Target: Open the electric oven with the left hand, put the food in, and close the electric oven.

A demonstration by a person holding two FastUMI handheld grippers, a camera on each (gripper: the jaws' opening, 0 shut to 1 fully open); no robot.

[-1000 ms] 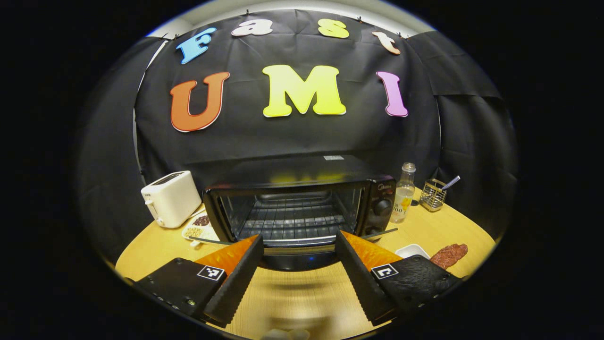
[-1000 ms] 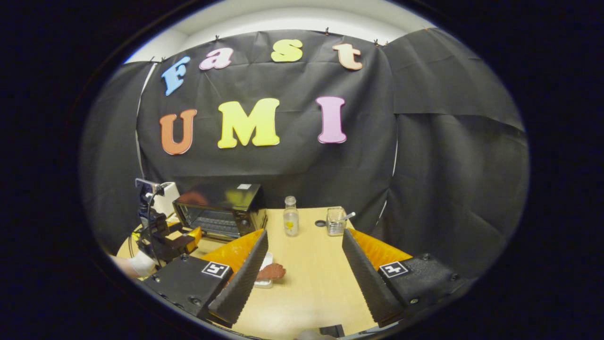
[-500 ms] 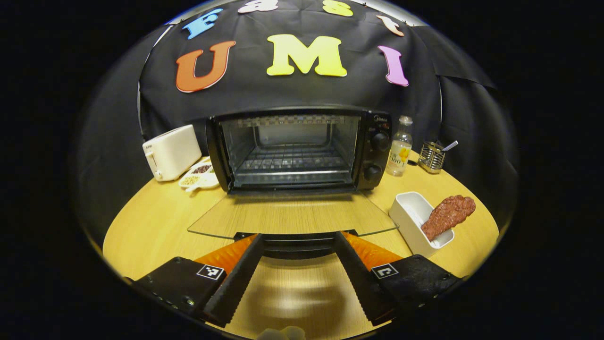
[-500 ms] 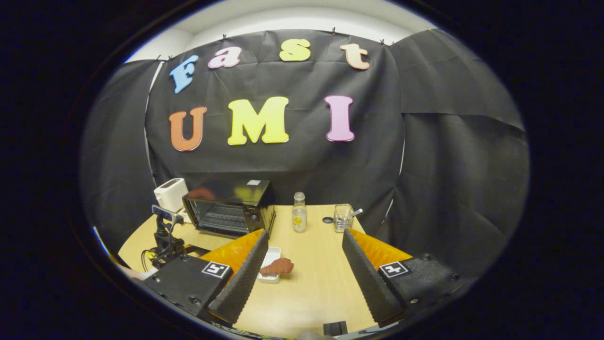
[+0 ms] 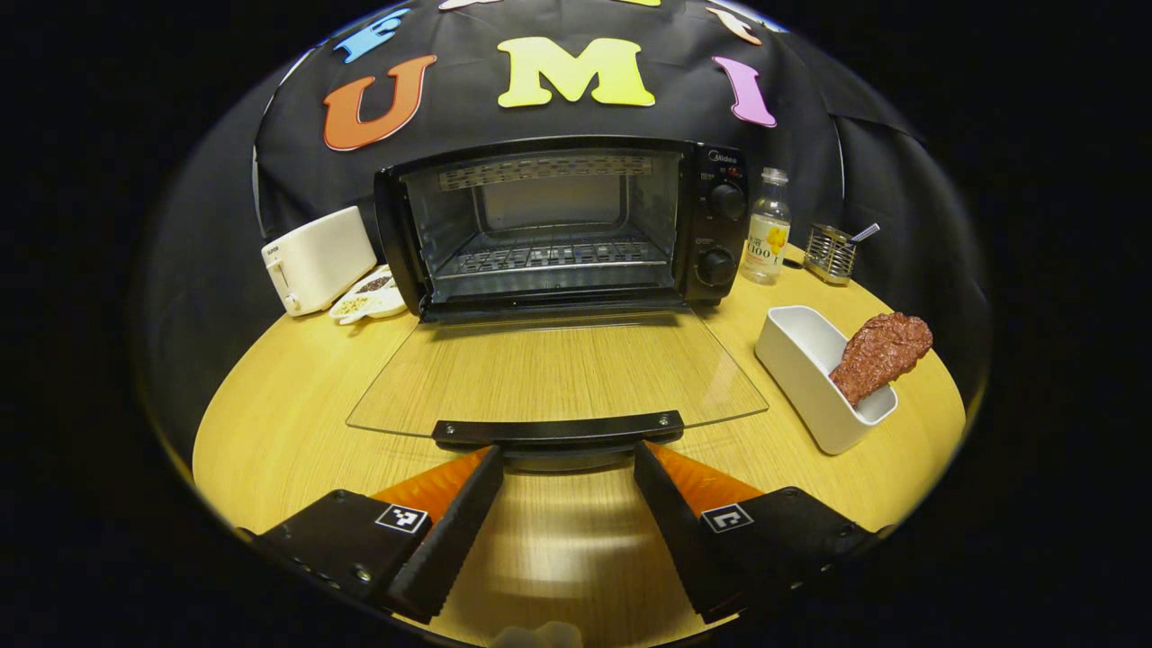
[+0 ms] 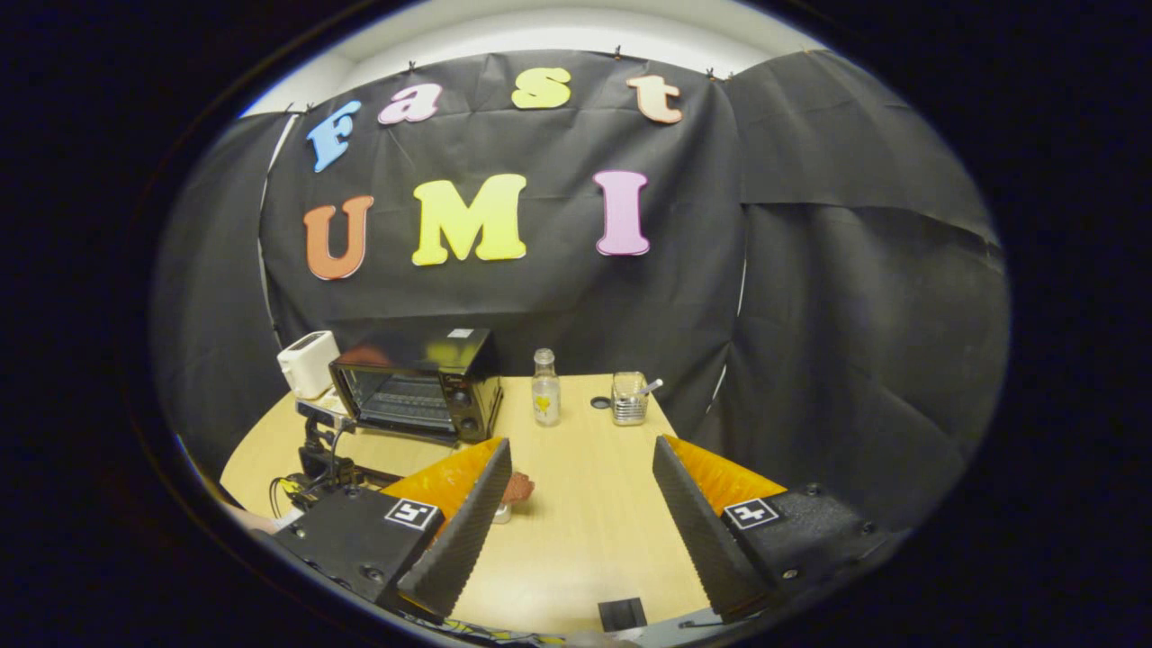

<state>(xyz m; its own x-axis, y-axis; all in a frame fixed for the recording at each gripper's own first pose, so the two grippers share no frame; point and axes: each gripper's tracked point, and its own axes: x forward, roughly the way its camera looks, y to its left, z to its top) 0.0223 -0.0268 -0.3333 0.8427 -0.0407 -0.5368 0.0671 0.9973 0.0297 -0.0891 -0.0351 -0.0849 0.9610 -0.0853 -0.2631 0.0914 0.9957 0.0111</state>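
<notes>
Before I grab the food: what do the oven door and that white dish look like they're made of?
Oven door: clear glass, since the table grain shows through it, with a dark handle, possibly plastic. White dish: smooth, glossy, likely ceramic or plastic.

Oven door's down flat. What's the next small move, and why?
Probably bring the right gripper down and left to the food. The oven stands open, its glass door lying flat and its rack bare. The food still leans in the white dish, and the right gripper's jaws are wide open over bare table. The left gripper sits open at the door handle.
</notes>
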